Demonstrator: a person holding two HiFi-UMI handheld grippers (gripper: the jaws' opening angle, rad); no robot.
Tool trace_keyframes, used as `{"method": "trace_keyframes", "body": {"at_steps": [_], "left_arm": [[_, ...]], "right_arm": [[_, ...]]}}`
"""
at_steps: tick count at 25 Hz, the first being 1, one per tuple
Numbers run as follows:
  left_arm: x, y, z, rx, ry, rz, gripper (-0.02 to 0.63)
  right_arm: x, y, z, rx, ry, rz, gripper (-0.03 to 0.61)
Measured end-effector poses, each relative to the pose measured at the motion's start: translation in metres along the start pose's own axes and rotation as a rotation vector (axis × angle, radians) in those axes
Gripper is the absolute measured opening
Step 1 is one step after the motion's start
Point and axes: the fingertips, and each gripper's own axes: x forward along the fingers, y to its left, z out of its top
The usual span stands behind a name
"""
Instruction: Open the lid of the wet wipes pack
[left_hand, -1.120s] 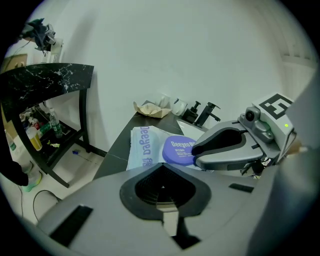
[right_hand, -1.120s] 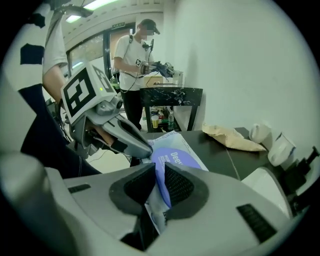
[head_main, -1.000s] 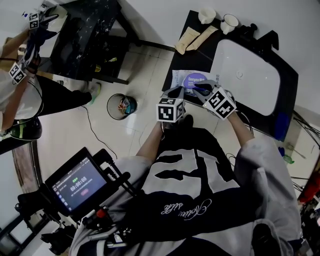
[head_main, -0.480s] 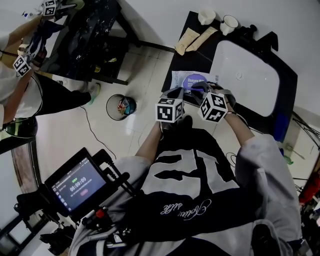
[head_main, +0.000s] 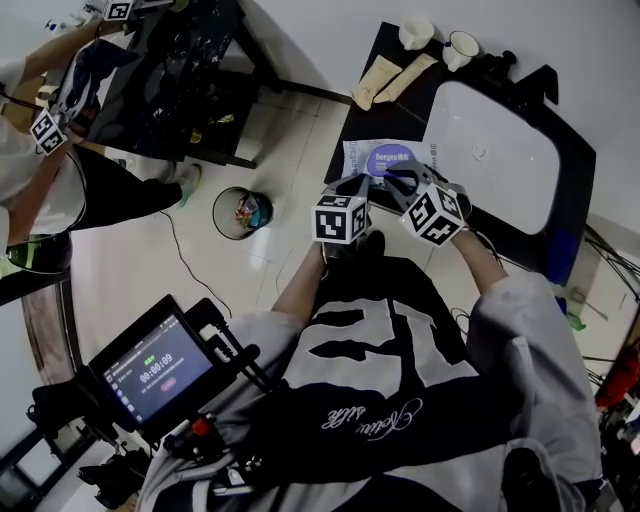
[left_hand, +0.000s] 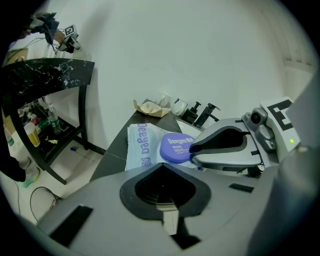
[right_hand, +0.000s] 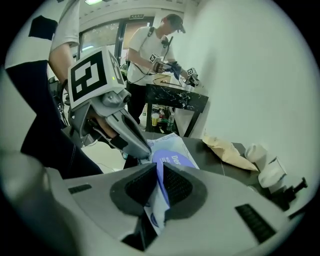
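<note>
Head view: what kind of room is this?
Probably a washroom mock-up in a shared work space: a white sink set in a dark counter with a wipes pack on it, a waste bin on tiled floor, a second person at another table.

Left gripper (left_hand: 164, 190) jaws meet on nothing; beyond, the wet wipes pack (left_hand: 141, 145) lies on a dark counter (left_hand: 111, 157), right gripper (left_hand: 194, 153) tips at its purple lid (left_hand: 175, 147)

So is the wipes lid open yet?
Shut, it seems: the purple lid lies flat on the pack, right gripper jaws pinched at its edge.
</note>
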Motion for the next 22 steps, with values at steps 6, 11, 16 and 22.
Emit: {"method": "trace_keyframes", "body": {"at_steps": [6, 11, 16, 22], "left_arm": [[-0.001, -0.002, 0.0, 0.024, 0.002, 0.0, -0.002], [-0.001, -0.001, -0.002, 0.02, 0.004, 0.0, -0.002], [0.001, -0.002, -0.002, 0.02, 0.007, -0.003, -0.002], [0.002, -0.003, -0.003, 0.024, 0.009, -0.008, -0.002]], "right_arm": [[-0.016, -0.015, 0.028, -0.011, -0.094, -0.051, 0.031], [-0.022, -0.046, 0.05, -0.01, -0.138, -0.098, 0.031], [-0.018, -0.076, 0.055, -0.013, -0.13, -0.153, 0.025], [-0.004, -0.109, 0.043, 0.03, -0.087, -0.197, -0.002]]}}
